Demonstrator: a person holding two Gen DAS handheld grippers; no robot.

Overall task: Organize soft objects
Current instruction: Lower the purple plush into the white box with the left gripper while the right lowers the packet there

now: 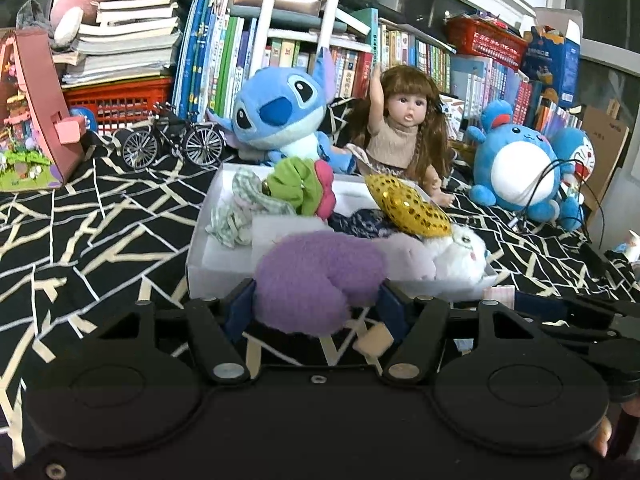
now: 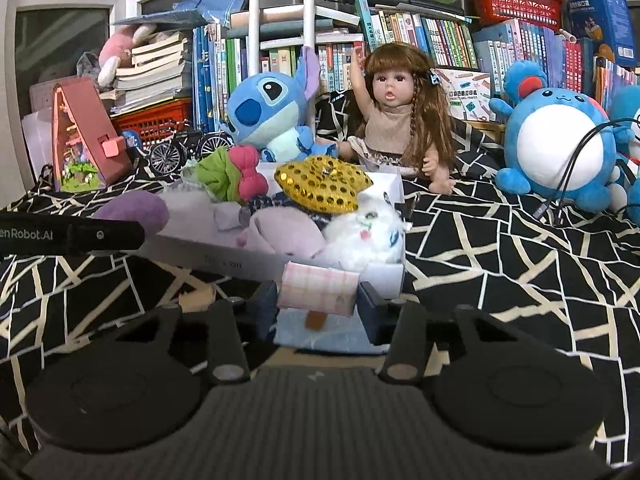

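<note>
The left tool (image 1: 316, 300) was clamped on the purple plush (image 1: 304, 280), its two pads pressed into the fuzzy body at the near edge of the white box (image 1: 224, 276), which sat on the black-and-cream patterned cloth (image 1: 80, 240). The right tool (image 2: 318, 304) was clamped on a small pink checked pouch (image 2: 320, 288), held just in front of the box's near wall. Inside the box already lay a green and pink fabric bundle (image 1: 304, 192), a gold sequined piece (image 1: 408, 208), a white fluffy toy (image 1: 460, 252) and some pale checked cloth (image 1: 236, 208), so the remaining space looked tight. The likeliest trouble, as I judged it, was crowding: with both tools working at the same near edge, one could knock the other or nudge the light box along the cloth. The plush seemed to run on into a paler lilac part lying in the box, so lifting it might drag its neighbours, perhaps tipping the white toy over the rim. The pouch was small and slick-looking and could slip from the pads if swung quickly. The doll (image 1: 400, 128) and the blue plush (image 1: 280, 112) behind the box sat near enough to be toppled by an overreach.
</note>
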